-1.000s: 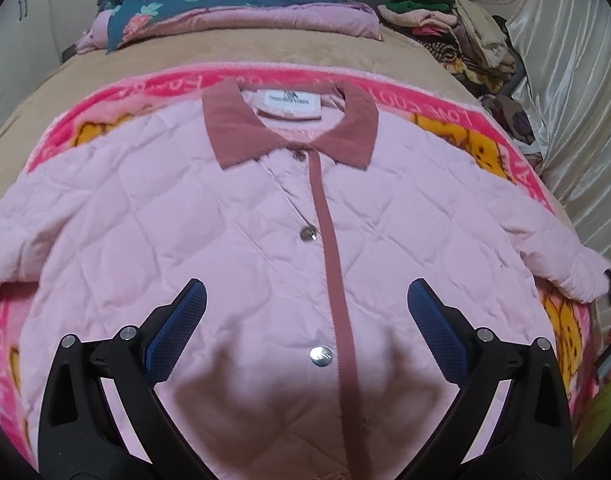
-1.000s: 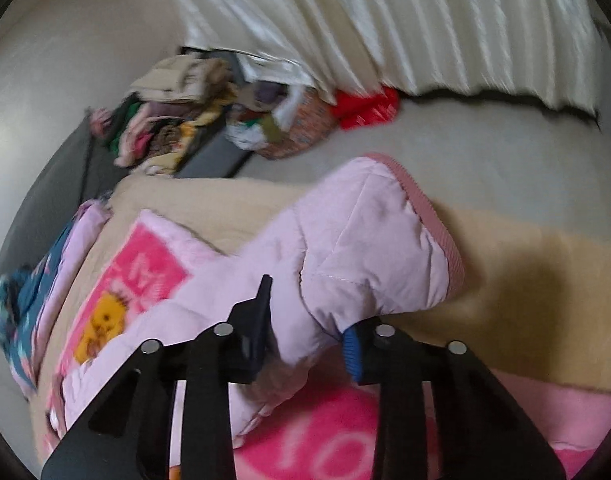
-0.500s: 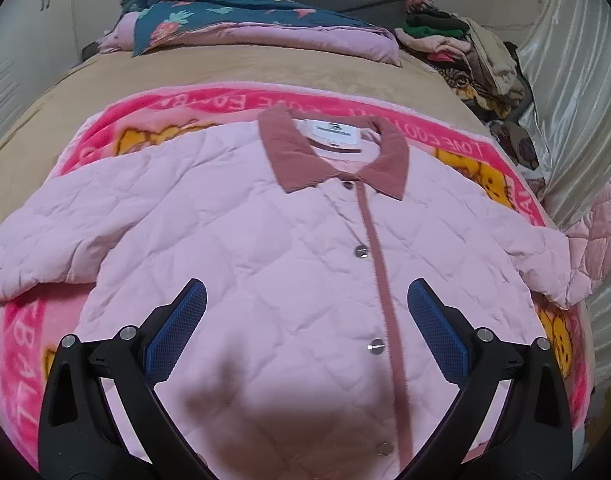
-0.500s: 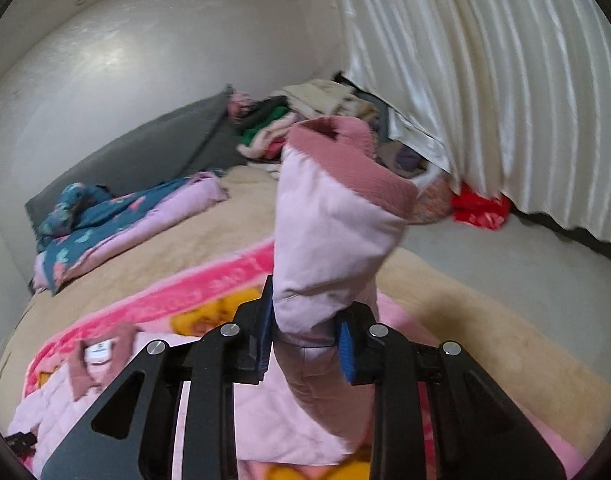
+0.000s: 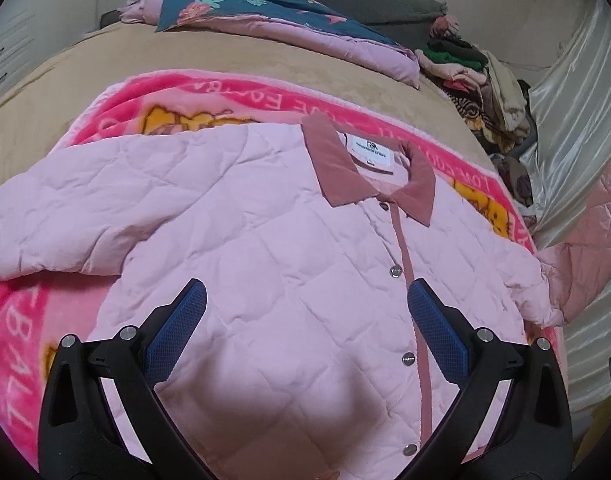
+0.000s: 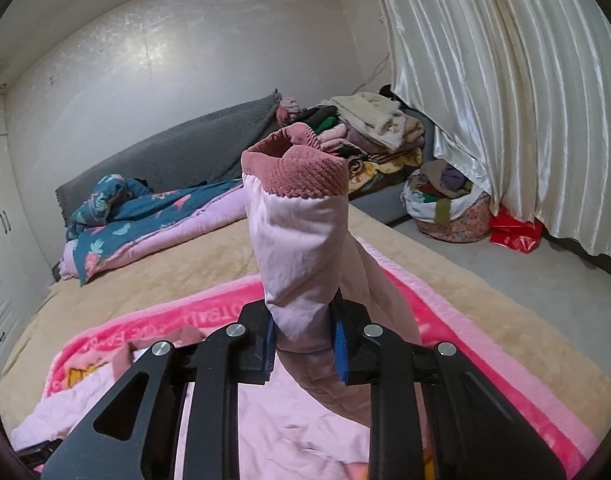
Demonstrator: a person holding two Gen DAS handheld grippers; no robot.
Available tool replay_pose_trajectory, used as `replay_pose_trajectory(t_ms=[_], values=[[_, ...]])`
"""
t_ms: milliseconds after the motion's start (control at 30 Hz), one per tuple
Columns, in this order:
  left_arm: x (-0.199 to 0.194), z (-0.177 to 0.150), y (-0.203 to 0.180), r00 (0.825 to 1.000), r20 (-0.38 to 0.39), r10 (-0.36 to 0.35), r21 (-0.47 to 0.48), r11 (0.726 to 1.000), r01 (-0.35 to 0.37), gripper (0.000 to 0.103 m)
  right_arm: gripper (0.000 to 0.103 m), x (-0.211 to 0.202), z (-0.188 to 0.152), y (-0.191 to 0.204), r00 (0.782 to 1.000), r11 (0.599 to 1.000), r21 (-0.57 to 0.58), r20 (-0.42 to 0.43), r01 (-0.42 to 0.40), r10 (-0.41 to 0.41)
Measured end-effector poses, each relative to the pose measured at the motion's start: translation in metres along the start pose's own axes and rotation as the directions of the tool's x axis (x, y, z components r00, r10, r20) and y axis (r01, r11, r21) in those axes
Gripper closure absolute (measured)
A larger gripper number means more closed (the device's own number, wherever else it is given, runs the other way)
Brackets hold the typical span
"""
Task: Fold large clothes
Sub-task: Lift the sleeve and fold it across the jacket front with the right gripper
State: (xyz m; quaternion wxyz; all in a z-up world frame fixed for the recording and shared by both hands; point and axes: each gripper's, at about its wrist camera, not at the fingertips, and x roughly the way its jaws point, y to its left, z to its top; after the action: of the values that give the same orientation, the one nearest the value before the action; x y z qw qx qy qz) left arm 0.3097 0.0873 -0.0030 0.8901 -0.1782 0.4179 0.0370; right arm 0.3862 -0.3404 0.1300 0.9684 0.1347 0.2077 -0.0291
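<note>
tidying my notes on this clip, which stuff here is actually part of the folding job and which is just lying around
Part of the job:
- pink quilted jacket, spread front-up on the pink blanket
- its sleeve, clamped in the right gripper
- left gripper, jaws open above the jacket

Just lying about:
- floral quilt
- clothes pile
- basket of clothes
- red bag
- curtain

Both wrist views overlook the same bed (image 5: 105, 60).
</note>
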Motion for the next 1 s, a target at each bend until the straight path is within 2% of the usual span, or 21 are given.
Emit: replay_pose_trajectory(t_ms=[167,367,600,800,1000], values=[[-0.003,0.000,0.015,0.999,-0.019,-0.039,-0.051,0.998,0.038,0.008,0.082,-0.002,0.003,0.037,0.999,0.998,-0.042,0.008,-0.043,0.043],[-0.014,0.002,0.028,0.999,0.003,-0.053,-0.075,0.996,0.053,0.008,0.082,-0.005,0.003,0.082,0.993,0.991,-0.062,0.001,-0.118,0.118],[-0.021,0.006,0.049,0.997,0.015,-0.079,-0.129,0.988,0.080,0.009,0.083,-0.008,-0.003,0.138,0.980,0.974,-0.103,-0.004,-0.201,0.201],[-0.024,0.010,0.062,0.994,0.023,-0.107,-0.162,0.981,0.109,0.009,0.083,0.005,-0.018,0.181,0.966,0.958,-0.122,-0.045,-0.260,0.256],[-0.019,0.013,0.083,0.982,0.028,-0.186,-0.240,0.952,0.187,0.009,0.083,0.019,-0.043,0.224,0.944,0.933,-0.146,-0.098,-0.327,0.316]])
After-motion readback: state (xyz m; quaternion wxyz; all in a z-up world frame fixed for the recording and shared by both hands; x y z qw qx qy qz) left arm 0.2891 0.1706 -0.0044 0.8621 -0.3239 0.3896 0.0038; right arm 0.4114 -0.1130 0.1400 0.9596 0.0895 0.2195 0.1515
